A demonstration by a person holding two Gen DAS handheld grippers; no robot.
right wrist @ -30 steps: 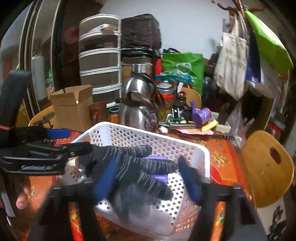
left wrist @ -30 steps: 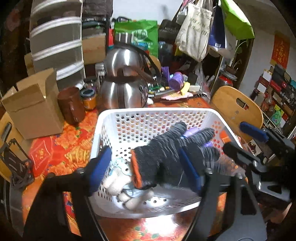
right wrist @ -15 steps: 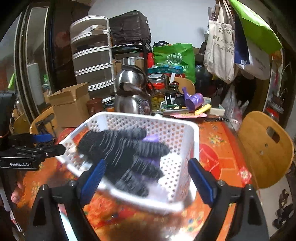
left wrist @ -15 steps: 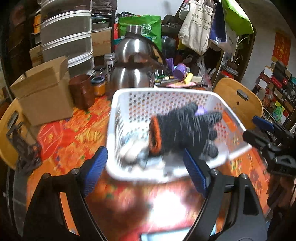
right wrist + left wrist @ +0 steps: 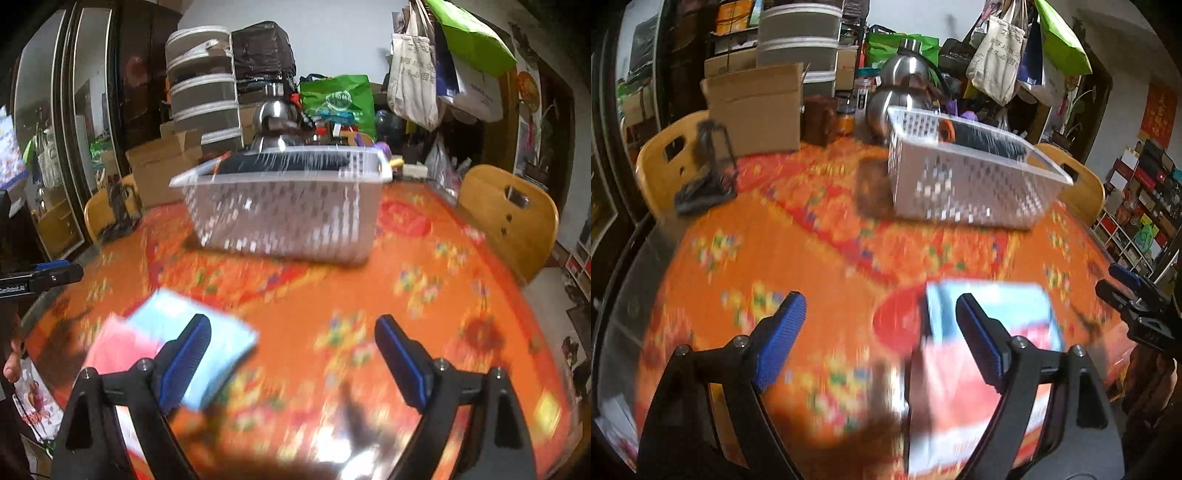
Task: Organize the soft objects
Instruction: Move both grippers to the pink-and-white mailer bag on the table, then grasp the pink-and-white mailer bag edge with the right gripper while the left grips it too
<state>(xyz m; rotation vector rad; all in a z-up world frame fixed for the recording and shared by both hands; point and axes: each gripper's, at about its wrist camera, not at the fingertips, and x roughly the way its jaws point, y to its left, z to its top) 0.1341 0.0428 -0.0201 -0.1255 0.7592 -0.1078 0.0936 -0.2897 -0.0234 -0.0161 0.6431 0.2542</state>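
Orange floral tablecloth (image 5: 798, 258) fills both blurred views. Left gripper (image 5: 875, 343) and right gripper (image 5: 291, 354) gape, empty. Just beyond them lies a blue-and-pink soft pack (image 5: 177, 350); farther off, the white basket (image 5: 291, 210) holds a dark glove (image 5: 986, 138). Best: straddle the pack squarely, pinch gently.

Cluttered home dining rm: kettle (image 5: 275, 122), hung tote bags (image 5: 413, 62), wooden chair (image 5: 508, 218), floral tablecloth (image 5: 369, 295).

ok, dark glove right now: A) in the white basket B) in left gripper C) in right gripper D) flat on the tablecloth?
A: the dark glove lies inside the white basket, while the left gripper and right gripper are both open with nothing between their pads.
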